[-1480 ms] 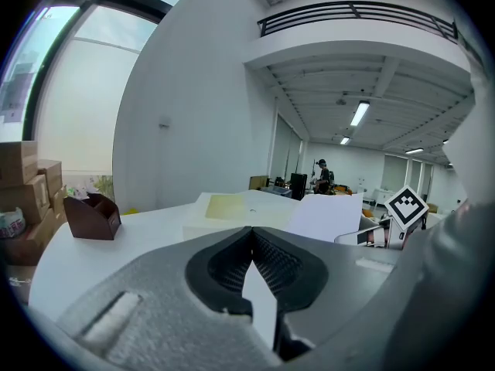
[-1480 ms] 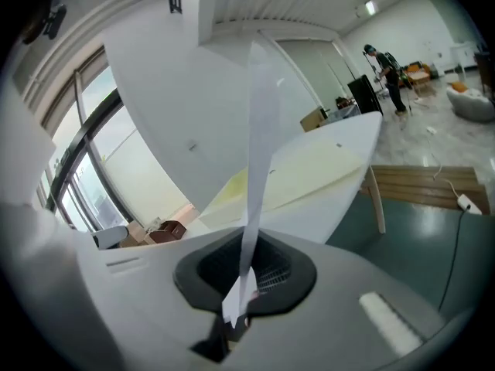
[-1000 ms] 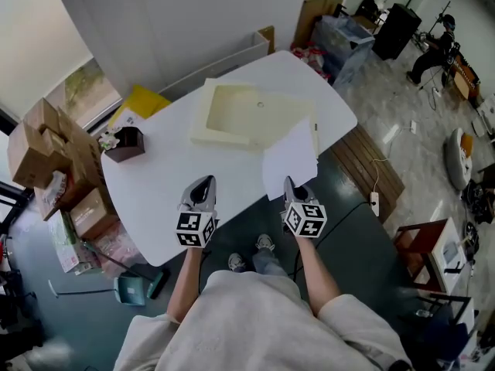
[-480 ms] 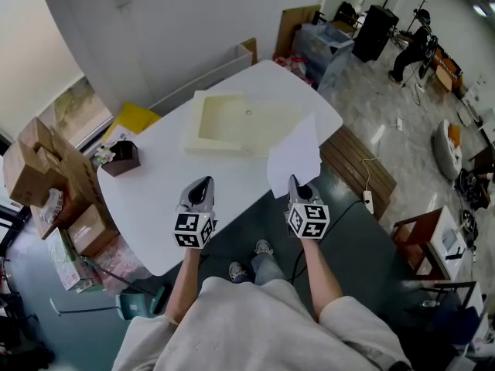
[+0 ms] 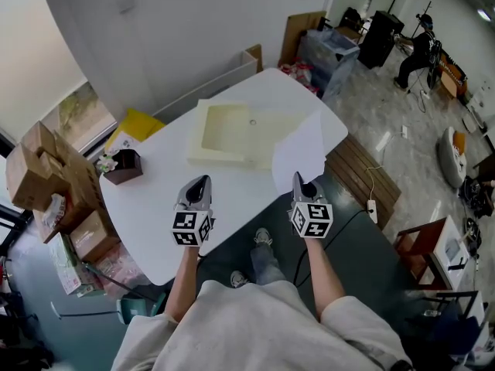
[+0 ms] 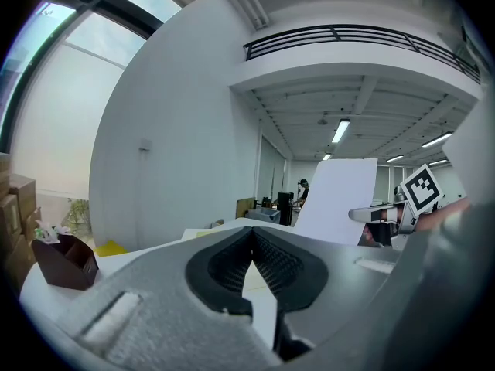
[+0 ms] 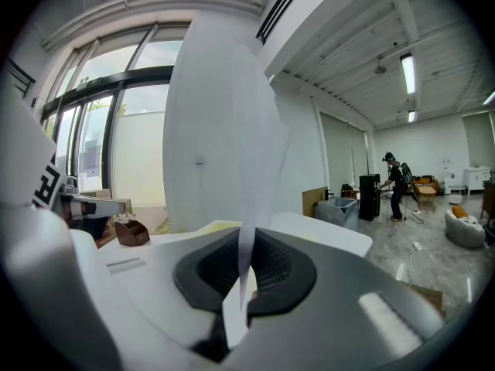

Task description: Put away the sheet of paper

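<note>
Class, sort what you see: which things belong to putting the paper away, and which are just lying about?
In the job: sheet of paper, pinched in the shut right tongs; cream tray, probably where it goes.
Lying about: brown desk holder; cardboard boxes; left tongs, shut and empty.

Seen from above, a person is wearing a pale grey sweatshirt point(image 5: 263, 323) with its sleeves drawn back from the forearms, blue jeans point(image 5: 261, 263) and light sneakers point(image 5: 263, 238). The left hand-held gripper point(image 5: 203, 181) and the right hand-held gripper point(image 5: 298, 177) are showing silver-grey bodies. Each is carrying at its near end a white box printed with black square markers: the left cube point(image 5: 192, 228) and the right cube point(image 5: 312, 219). Up close, the jaws are showing smooth grey shells lined with black ribbed pads point(image 6: 272, 257).
</note>
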`<state>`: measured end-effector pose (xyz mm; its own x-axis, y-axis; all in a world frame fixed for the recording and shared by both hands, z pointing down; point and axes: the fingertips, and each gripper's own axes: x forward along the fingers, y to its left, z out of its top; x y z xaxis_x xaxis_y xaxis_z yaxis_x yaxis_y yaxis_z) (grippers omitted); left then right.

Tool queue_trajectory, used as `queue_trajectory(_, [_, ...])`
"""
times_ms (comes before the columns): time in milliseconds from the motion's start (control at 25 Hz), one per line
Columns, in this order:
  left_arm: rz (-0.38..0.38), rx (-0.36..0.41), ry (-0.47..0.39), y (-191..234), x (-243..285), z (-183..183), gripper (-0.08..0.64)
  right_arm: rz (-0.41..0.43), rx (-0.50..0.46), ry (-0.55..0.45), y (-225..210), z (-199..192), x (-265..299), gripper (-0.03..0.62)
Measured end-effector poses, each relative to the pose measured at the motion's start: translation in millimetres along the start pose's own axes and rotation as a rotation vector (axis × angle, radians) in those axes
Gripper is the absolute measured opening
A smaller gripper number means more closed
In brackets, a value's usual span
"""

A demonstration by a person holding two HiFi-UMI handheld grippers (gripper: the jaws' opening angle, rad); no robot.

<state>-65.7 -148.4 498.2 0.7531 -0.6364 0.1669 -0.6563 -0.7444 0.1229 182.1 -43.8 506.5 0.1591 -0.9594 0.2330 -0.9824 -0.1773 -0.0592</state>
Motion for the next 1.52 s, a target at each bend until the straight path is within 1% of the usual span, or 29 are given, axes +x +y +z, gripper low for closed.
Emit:
queue_trajectory(320, [0.072,-0.011,0.028,23,52,3,0.006,0.06,-0.019,-0.007,-23,19,66,0.002])
queue_trajectory(600, [0.164,-0.018,0.054,47,87,5,0.006,0.15,-0.047,-0.024,-35,48,127,0.002])
queue_trajectory(840, [0.225,-0.022,0.053,54,109,11,0.006,0.235,-0.05,-0.042,-40,68,163,0.002])
queue_trajectory(1200, [0.267,-0.035,0.07,62,129,6,0.006,0.336,-0.031,-0.034,-28,71,199,0.002])
queue_trajectory(1360, [0.272,-0.042,0.086,67,136,-2,0.006,0.364,-0.013,-0.01,-22,61,211,0.002])
queue_trajectory(1520, [0.275,-0.049,0.099,69,141,-9,0.006,0.386,-0.003,0.034,-17,43,218,0.002])
